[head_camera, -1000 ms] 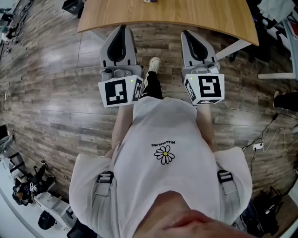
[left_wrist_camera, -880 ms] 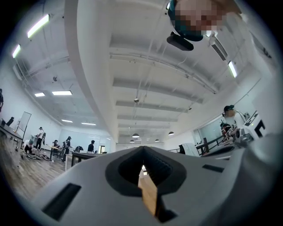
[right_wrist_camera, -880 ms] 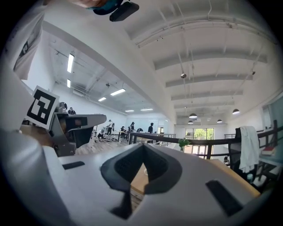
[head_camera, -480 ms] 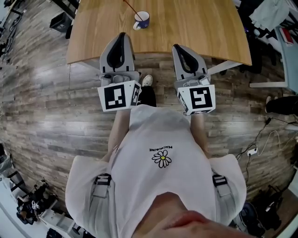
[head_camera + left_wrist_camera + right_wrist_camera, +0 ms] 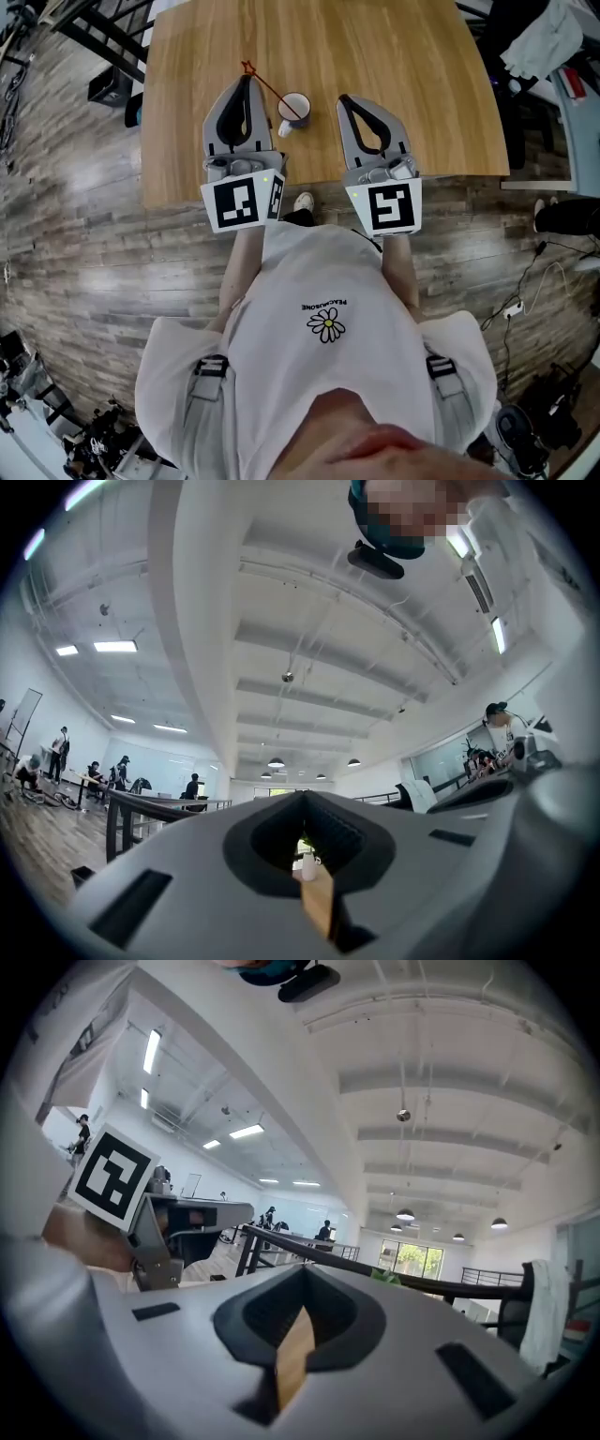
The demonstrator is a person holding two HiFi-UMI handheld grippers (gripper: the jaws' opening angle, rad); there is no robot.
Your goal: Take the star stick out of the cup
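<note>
In the head view a white cup (image 5: 293,113) with a blue rim stands on the wooden table (image 5: 412,84). A thin red star stick (image 5: 266,82) leans out of it to the upper left, its star end beside my left gripper's tip. My left gripper (image 5: 247,82) hangs just left of the cup, jaws together and empty. Right of the cup is my right gripper (image 5: 349,100), also shut and empty. Both gripper views look up at the ceiling past the left gripper (image 5: 302,799) and right gripper (image 5: 302,1274); the cup does not show there.
The table's near edge (image 5: 309,183) runs under both marker cubes. Wood-plank floor surrounds it. Black frames and a box (image 5: 103,86) lie left of the table, clothing and a chair (image 5: 548,47) to the right, cables (image 5: 525,291) on the floor at right.
The head view has swung forward: the table, cup and stick have come into full view. Both grippers have moved from over the floor to over the table, flanking the cup.
</note>
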